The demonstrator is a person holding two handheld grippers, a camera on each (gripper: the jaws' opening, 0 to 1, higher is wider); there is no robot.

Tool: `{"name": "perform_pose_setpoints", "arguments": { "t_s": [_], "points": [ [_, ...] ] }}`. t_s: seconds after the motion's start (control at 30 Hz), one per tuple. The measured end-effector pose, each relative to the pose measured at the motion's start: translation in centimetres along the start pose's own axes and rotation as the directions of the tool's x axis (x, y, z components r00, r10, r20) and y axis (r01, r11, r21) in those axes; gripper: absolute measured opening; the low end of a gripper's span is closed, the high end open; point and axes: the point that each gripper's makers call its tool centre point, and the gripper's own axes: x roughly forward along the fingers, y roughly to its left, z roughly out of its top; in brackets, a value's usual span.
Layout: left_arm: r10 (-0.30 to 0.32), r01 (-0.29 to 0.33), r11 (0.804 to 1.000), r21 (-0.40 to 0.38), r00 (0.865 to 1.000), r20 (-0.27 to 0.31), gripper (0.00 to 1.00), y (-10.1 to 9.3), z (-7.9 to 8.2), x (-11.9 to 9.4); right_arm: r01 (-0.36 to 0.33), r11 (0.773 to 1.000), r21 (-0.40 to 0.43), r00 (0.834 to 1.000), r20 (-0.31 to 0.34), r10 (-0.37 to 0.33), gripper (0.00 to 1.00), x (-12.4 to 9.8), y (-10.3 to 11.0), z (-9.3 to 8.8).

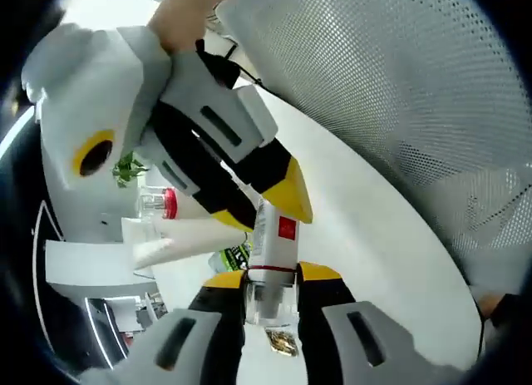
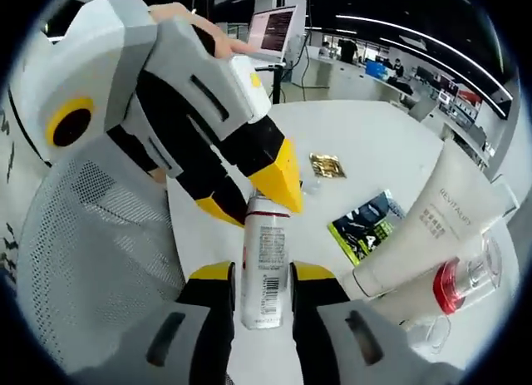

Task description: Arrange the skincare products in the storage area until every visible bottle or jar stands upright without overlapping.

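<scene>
Both grippers are clamping one white bottle (image 2: 264, 264) above the white table (image 2: 374, 152) beside the mesh basket (image 1: 399, 94), likely a handover. Left gripper (image 1: 270, 298) is gripping the clear-cap end; right gripper (image 2: 262, 298) the other end. White tubes (image 2: 432, 227), green packet (image 2: 362, 227), gold sachet (image 2: 327, 165) are lying flat on the table.
</scene>
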Motion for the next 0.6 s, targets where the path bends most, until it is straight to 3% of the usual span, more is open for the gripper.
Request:
{"name": "perform_pose_setpoints", "arguments": {
  "t_s": [0.33, 0.6],
  "points": [
    [0.031, -0.031, 0.998, 0.046, 1.000, 0.003, 0.19, 0.60, 0.78, -0.21, -0.006, 0.999, 0.038, 1.000, 0.004, 0.006, 0.22, -0.02, -0.06, -0.23],
    [0.050, -0.052, 0.995, 0.083, 0.999, 0.020, 0.19, 0.57, 0.87, -0.05, -0.023, 0.993, 0.119, 0.999, 0.040, 0.019, 0.20, -0.28, 0.04, -0.41]
  ]
}}
